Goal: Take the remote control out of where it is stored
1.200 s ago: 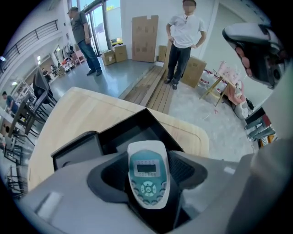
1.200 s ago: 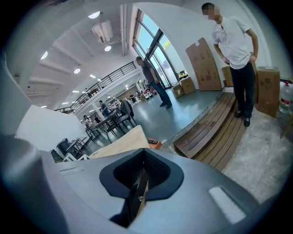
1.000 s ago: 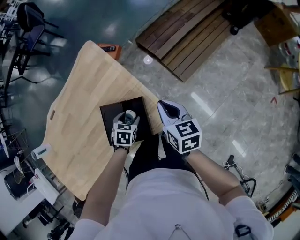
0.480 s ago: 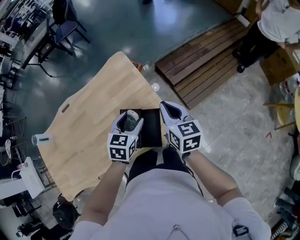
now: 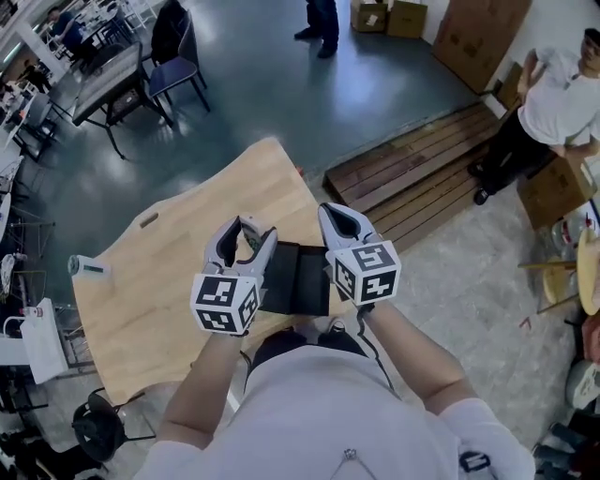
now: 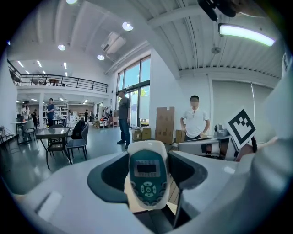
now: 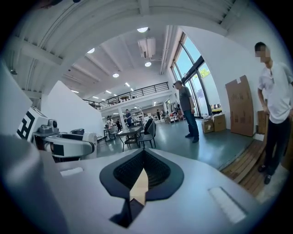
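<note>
A white remote control point(image 6: 146, 179) with a teal face and a small screen stands upright between the jaws of my left gripper point(image 6: 146, 157), which is shut on it. In the head view the left gripper point(image 5: 246, 227) is raised above the wooden table point(image 5: 169, 281), just left of an open black box point(image 5: 300, 277); the remote is hidden by the jaws there. My right gripper point(image 5: 338, 216) hovers over the box's right side. Its jaws point(image 7: 143, 172) are shut with nothing between them.
A small white and teal item point(image 5: 86, 268) lies at the table's left edge. A wooden pallet point(image 5: 422, 173) lies on the floor beyond the table. One person in white point(image 5: 553, 94) stands at right, another point(image 5: 323, 19) farther off. Chairs and a table point(image 5: 141, 80) stand at upper left.
The left gripper has lifted up and to the left, off the black box, with the remote in it. The right gripper has hardly moved. The head view has tilted up.
</note>
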Action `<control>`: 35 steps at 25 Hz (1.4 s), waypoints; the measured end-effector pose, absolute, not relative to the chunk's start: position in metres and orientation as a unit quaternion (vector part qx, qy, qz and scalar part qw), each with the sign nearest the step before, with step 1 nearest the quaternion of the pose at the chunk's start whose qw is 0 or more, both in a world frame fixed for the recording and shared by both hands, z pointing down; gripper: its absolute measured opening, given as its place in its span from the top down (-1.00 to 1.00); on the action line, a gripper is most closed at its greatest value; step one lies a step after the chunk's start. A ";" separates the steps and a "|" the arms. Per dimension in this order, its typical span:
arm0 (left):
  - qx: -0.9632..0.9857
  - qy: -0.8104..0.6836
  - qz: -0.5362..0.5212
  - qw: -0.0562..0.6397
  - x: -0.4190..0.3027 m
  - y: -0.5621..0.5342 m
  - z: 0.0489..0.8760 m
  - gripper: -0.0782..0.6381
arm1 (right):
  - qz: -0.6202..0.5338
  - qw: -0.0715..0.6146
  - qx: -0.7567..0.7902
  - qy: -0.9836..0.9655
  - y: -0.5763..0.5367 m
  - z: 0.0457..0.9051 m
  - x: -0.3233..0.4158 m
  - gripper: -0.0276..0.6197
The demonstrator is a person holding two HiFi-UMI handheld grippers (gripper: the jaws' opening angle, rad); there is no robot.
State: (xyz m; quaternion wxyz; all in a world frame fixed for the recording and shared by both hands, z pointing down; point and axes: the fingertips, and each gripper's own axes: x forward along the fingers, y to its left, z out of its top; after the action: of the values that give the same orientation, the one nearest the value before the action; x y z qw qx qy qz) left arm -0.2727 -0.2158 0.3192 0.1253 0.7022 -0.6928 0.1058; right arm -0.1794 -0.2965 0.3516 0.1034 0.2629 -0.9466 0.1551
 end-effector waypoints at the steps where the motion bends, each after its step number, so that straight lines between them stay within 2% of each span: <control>1: 0.702 -0.695 0.101 0.120 -0.274 -0.214 0.313 0.01 | 0.153 0.101 0.263 -0.947 -0.296 0.348 -0.182 0.83; 35: 0.695 -0.701 0.088 0.131 -0.284 -0.206 0.314 0.01 | 0.140 0.110 0.272 -0.946 -0.282 0.340 -0.180 0.83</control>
State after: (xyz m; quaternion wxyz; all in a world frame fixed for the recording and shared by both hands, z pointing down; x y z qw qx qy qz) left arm -0.2838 -0.2055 0.3137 0.1315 0.6952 -0.7011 0.0884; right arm -0.1802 -0.2819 0.3398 0.1095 0.2720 -0.9457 0.1400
